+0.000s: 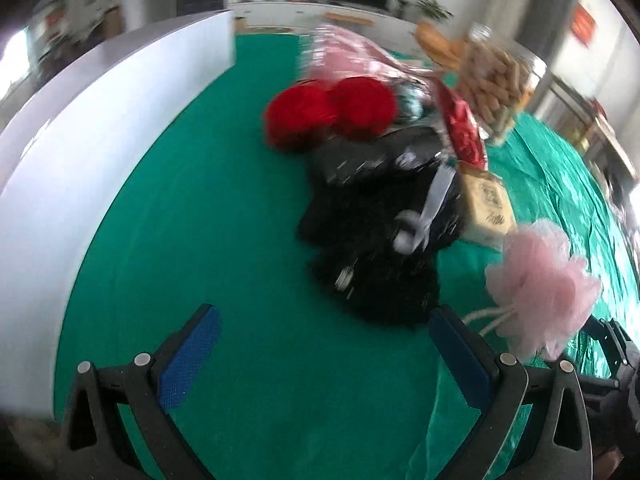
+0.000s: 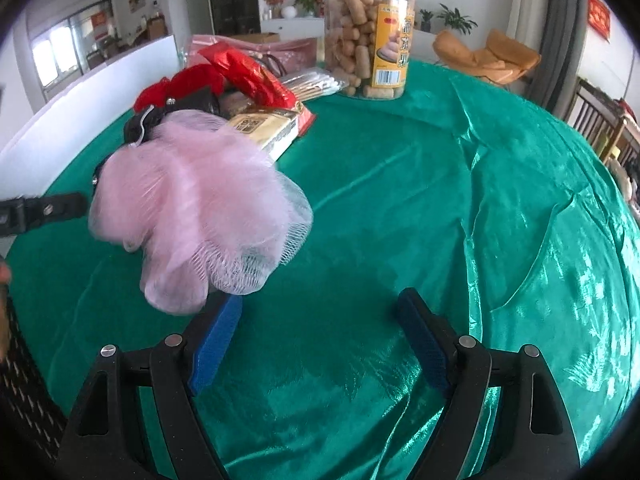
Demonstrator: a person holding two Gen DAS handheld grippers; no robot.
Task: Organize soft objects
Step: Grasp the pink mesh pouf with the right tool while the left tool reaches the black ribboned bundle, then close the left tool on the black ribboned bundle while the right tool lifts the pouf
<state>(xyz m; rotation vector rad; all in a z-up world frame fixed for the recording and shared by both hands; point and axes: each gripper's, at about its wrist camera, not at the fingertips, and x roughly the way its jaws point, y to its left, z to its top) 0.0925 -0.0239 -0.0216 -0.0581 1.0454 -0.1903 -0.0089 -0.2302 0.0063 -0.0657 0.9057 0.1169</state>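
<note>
A pink mesh bath pouf (image 2: 200, 208) lies on the green cloth, just ahead and left of my right gripper (image 2: 320, 312), which is open and empty; its left fingertip (image 2: 224, 320) is next to the pouf. In the left wrist view the pouf (image 1: 544, 284) lies right of my left gripper (image 1: 324, 320), which is open and empty over the green table. Ahead of it lie black fluffy items (image 1: 376, 240) with a white ribbon and two red fluffy balls (image 1: 332, 112).
A white board (image 1: 80, 128) stands along the table's left side. A clear jar of snacks (image 2: 368, 36), a red packet (image 2: 252, 72), a tan box (image 2: 264, 128) and a pink bag (image 1: 344, 52) crowd the far middle. The green cloth (image 2: 480, 200) is wrinkled at right.
</note>
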